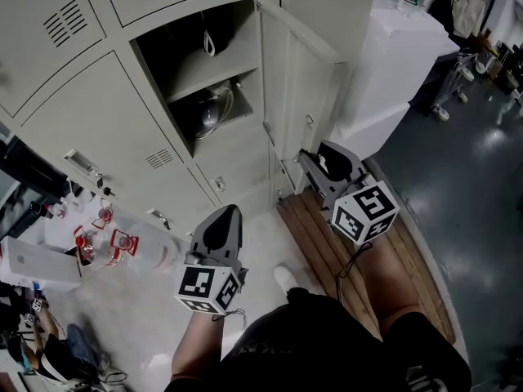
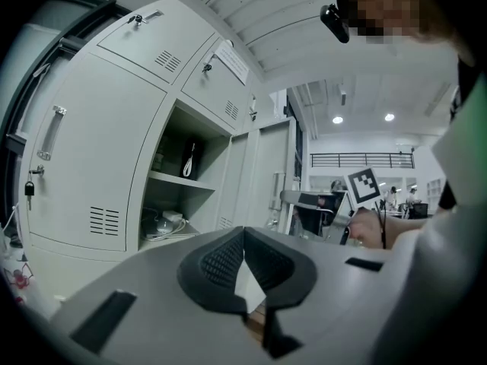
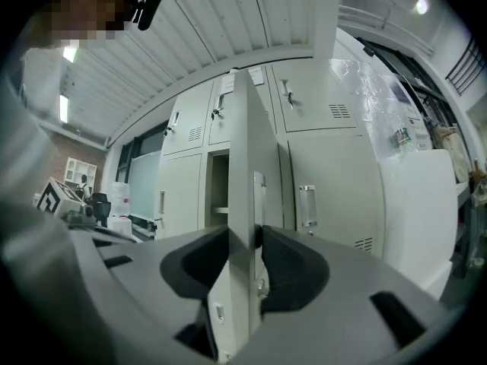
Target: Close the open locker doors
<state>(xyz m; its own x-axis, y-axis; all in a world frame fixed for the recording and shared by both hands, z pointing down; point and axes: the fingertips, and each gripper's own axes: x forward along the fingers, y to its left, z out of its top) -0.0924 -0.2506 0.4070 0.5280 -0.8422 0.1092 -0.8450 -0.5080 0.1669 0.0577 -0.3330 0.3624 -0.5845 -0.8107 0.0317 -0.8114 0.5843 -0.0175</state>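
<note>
Pinching the open locker door (image 3: 243, 166) along its free edge, the right tool (image 3: 255, 238) has its jaws closed on the thin metal panel. One pad sits on each face, just beside the latch plate (image 3: 259, 192). That hold looks chosen so the person can steer the door through its swing rather than merely shove it.

The left tool (image 2: 243, 232) sits lower and nearer the person's body in the head view. Its jaws are brought together tip to tip with nothing between them. It hangs well apart from the lockers, apparently idle because one hand is enough here.

Past the tools, the door stands out at roughly a right angle. This bares a dark compartment (image 1: 192, 55) with a shelf (image 1: 208, 84) and a coiled cable (image 1: 211, 114) below it. The neighbouring doors (image 1: 90, 125) look shut. By my reading, the closing swing has not yet begun.
</note>
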